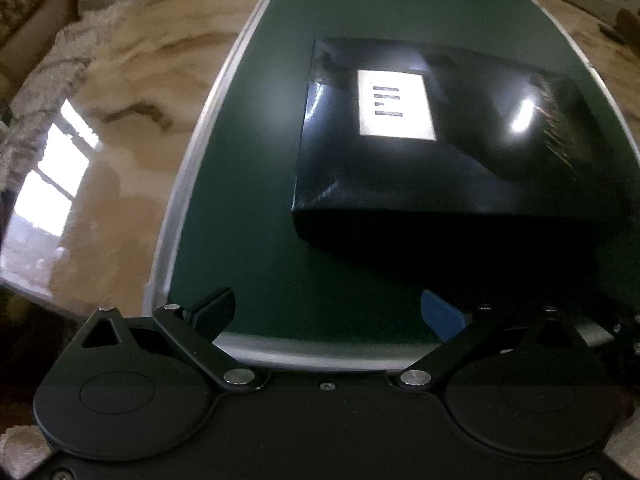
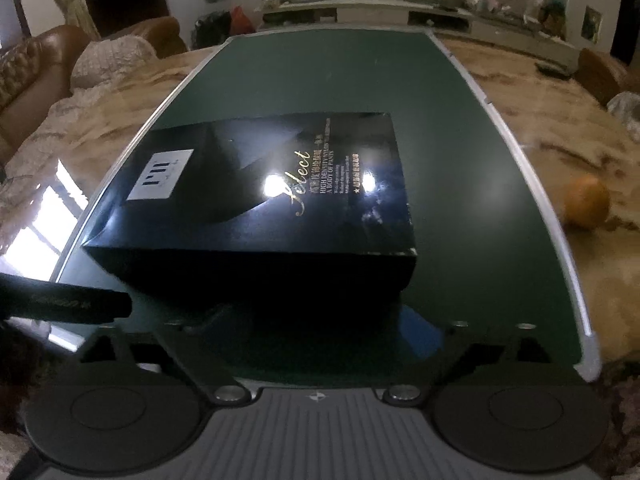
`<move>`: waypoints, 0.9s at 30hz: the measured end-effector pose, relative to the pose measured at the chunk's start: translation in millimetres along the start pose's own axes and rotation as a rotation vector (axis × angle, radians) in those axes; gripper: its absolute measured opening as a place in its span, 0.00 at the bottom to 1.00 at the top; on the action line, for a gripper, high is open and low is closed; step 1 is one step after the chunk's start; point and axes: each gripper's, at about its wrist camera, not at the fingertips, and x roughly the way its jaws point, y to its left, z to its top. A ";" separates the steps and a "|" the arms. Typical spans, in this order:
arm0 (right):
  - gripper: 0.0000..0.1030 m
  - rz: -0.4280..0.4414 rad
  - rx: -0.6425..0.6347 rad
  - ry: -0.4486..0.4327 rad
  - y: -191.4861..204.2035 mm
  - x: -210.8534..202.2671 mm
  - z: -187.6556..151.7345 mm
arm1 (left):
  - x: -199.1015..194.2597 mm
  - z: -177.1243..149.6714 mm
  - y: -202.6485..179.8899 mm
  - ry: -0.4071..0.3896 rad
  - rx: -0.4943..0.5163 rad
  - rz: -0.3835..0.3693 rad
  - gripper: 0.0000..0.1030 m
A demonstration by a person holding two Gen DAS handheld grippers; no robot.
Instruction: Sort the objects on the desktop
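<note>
A glossy black box (image 1: 452, 152) with a white label lies on a dark green mat (image 1: 256, 168). It also shows in the right wrist view (image 2: 264, 200), with gold lettering on its lid. My left gripper (image 1: 326, 316) is open over the mat's near edge, to the box's lower left, holding nothing. My right gripper (image 2: 316, 320) is open just in front of the box's near side; its fingers are dark and hard to make out. A black pen-like cylinder (image 2: 72, 300) lies at the left of the right wrist view. An orange (image 2: 586, 206) sits right of the mat.
The mat (image 2: 460, 140) has a silver rim and lies on a glossy marbled brown table (image 1: 120, 160). Brown leather seats with cushions (image 2: 108, 60) stand at the far left. A long shelf with clutter (image 2: 380, 8) runs along the back wall.
</note>
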 end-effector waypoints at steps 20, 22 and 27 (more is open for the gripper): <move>1.00 -0.053 0.014 -0.011 30.8 -114.0 -32.5 | -109.9 -65.3 13.6 -0.173 0.009 -0.014 1.00; 1.00 -0.059 0.015 -0.027 31.6 -122.1 -32.5 | -115.5 -70.5 15.1 -0.177 0.004 -0.021 1.00; 1.00 -0.058 0.027 -0.059 33.2 -137.4 -32.2 | -125.6 -75.3 18.1 -0.189 -0.010 -0.032 1.00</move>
